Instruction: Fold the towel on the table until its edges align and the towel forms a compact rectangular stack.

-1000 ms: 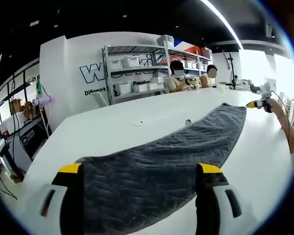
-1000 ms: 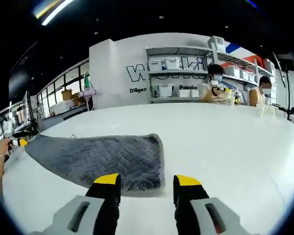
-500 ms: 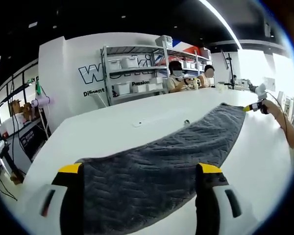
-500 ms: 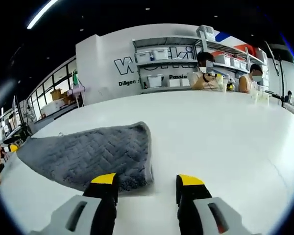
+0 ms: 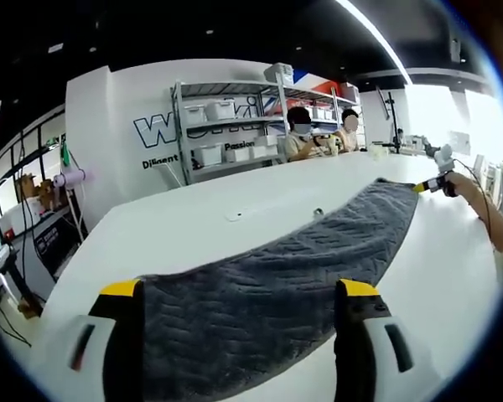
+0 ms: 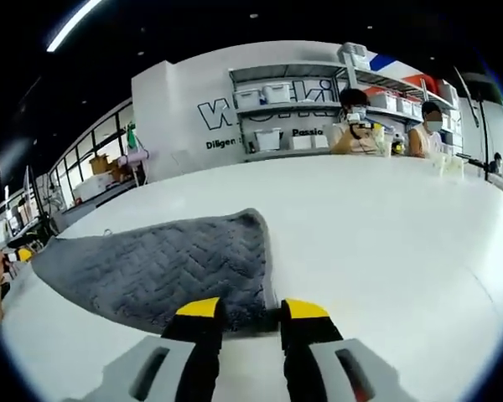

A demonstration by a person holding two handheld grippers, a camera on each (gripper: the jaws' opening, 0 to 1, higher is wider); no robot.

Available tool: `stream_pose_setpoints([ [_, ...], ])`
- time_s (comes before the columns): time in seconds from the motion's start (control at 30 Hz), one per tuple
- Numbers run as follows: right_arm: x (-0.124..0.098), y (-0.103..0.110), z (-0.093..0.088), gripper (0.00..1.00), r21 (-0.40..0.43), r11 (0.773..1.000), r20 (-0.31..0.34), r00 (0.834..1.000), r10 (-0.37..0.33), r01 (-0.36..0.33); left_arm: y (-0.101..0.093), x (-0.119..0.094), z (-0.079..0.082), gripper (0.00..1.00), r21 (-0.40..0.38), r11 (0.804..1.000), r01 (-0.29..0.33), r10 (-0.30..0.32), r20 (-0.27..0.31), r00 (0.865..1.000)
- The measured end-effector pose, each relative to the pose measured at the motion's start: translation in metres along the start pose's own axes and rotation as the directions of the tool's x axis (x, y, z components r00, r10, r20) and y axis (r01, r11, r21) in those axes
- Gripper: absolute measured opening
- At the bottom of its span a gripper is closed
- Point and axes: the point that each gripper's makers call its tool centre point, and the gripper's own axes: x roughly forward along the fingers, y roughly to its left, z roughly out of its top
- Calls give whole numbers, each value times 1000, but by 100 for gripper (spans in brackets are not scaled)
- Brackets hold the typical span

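Note:
A grey towel (image 5: 277, 276) with a herringbone weave lies flat and unfolded on the white table (image 5: 201, 222). My left gripper (image 5: 240, 290) is open wide at one short end, with the towel's edge lying between its yellow-tipped jaws. At the towel's far end a hand holds my right gripper (image 5: 430, 183). In the right gripper view the towel (image 6: 176, 268) stretches away to the left. My right gripper (image 6: 251, 309) straddles its near corner, jaws drawn partly together with a gap still showing. The left gripper (image 6: 20, 254) is tiny at the far left.
The white table (image 6: 386, 234) runs wide to the right of the towel. Two people sit at its far end (image 6: 356, 126), in front of shelves with white bins (image 5: 222, 126). A small object (image 5: 319, 211) lies on the table beyond the towel.
My right gripper has moved up to the towel's near corner and its jaws have narrowed around it. The left gripper has stayed open and nearly still.

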Motion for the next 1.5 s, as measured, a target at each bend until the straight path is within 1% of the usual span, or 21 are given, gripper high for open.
stream_pose_setpoints([
  [0.07, 1, -1, 0, 24, 7, 1000, -1, 1000, -2, 2, 1, -1, 0, 99, -7, 1000, -1, 1, 1, 1000],
  [0.17, 2, 3, 3, 18, 10, 1000, 6, 1000, 1, -1, 4, -3, 0, 99, -15, 1000, -5, 5, 3, 1000],
  [0.23, 2, 5, 8, 16, -39, 999, 9, 1000, -13, 13, 6, -4, 0, 100, -21, 1000, -7, 7, 5, 1000],
  [0.37, 2, 12, 19, 13, -70, 997, 32, 999, -22, 24, 11, -5, -1, 100, -38, 999, -12, 13, 6, 1000],
  [0.57, 4, 29, 35, 10, -116, 993, 67, 998, 1, 6, 16, -7, -4, 100, -56, 998, -16, 16, 1, 1000],
  [0.63, 4, 40, 42, 9, -133, 991, 87, 996, 20, -9, 16, -7, -5, 100, -58, 998, -14, 14, -1, 1000],
  [0.77, 7, 65, 52, 8, -173, 984, 102, 993, 62, -43, 17, -8, -5, 100, -60, 998, -20, 20, 4, 1000],
  [0.9, 12, 96, 58, 7, -219, 971, 95, 989, 117, -93, 19, -12, -2, 100, -65, 998, -25, 26, 19, 999],
  [0.93, 15, 108, 59, 7, -238, 964, 86, 986, 144, -120, 20, -12, -1, 100, -66, 997, -25, 27, 23, 999],
  [0.97, 16, 113, 59, 7, -244, 961, 82, 984, 156, -132, 20, -13, -1, 100, -66, 998, -25, 27, 25, 999],
  [1.07, 24, 140, 57, 7, -285, 941, 53, 977, 208, -184, 21, -14, -1, 100, -67, 997, -30, 32, 28, 999],
  [1.13, 28, 152, 55, 7, -296, 933, 37, 974, 224, -203, 23, -14, -1, 100, -66, 997, -32, 34, 26, 999],
  [1.27, 38, 178, 48, 7, -309, 915, 0, 962, 274, -260, 25, -16, -2, 100, -71, 997, -33, 35, 31, 999],
  [1.4, 45, 205, 39, 7, -308, 893, -39, 942, 333, -328, 31, -18, -4, 100, -82, 996, -42, 44, 32, 998],
  [1.47, 46, 216, 36, 7, -310, 883, -53, 933, 355, -354, 32, -18, -3, 100, -86, 995, -46, 50, 37, 998],
  [1.5, 46, 218, 35, 7, -310, 881, -56, 931, 359, -358, 32, -18, -2, 100, -87, 995, -47, 51, 38, 998],
])
